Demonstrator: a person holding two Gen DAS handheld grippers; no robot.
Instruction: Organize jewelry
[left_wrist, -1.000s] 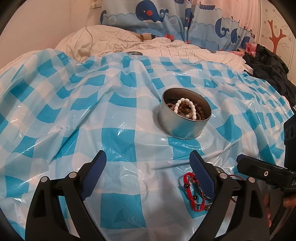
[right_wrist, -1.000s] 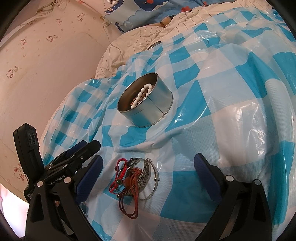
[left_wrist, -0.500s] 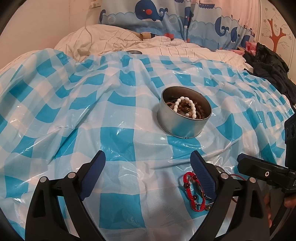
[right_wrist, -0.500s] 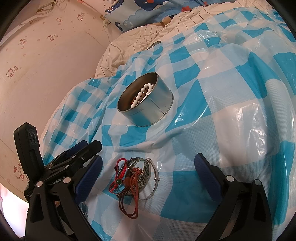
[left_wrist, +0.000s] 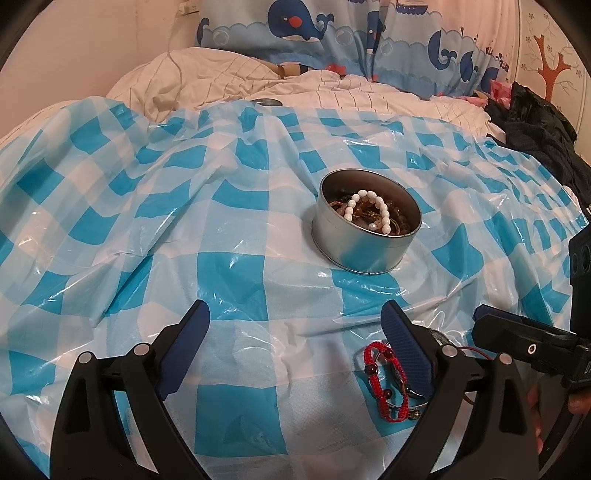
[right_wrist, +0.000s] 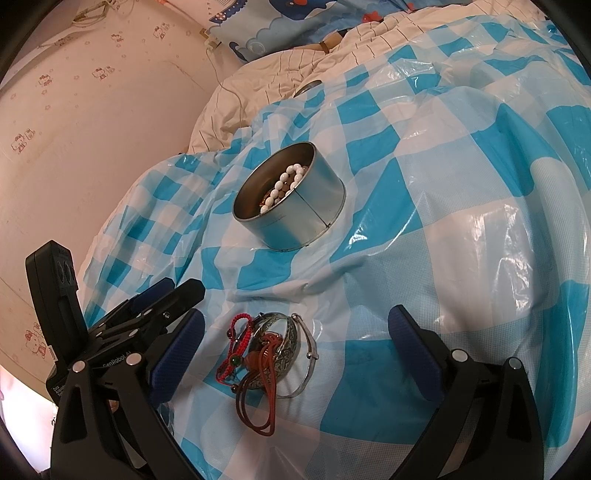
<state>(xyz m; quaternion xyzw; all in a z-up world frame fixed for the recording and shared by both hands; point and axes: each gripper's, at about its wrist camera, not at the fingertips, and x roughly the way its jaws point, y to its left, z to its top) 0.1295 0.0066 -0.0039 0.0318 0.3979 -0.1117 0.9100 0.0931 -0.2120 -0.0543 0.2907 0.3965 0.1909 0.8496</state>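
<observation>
A round metal tin (left_wrist: 364, 251) stands on the blue-and-white checked plastic sheet; it also shows in the right wrist view (right_wrist: 295, 218). It holds a white bead bracelet (left_wrist: 373, 210) and brown beads. A heap of jewelry lies on the sheet: a red braided bracelet (right_wrist: 236, 343), a silver patterned bangle (right_wrist: 286, 339), a thin silver bangle (right_wrist: 312, 354) and a red cord (right_wrist: 258, 402). My right gripper (right_wrist: 295, 354) is open around the heap, not touching. My left gripper (left_wrist: 295, 347) is open and empty, with the red bracelet (left_wrist: 384, 376) by its right finger.
The sheet (left_wrist: 147, 221) covers a bed with a rumpled white quilt (left_wrist: 221, 74) behind. A whale-print pillow (left_wrist: 332, 33) lies at the back. Dark clothes (left_wrist: 535, 118) lie at the right. A wall (right_wrist: 92, 129) runs along the left in the right wrist view.
Almost nothing. The left gripper's view has shifted very slightly; both grippers stay open and the jewelry has not moved.
</observation>
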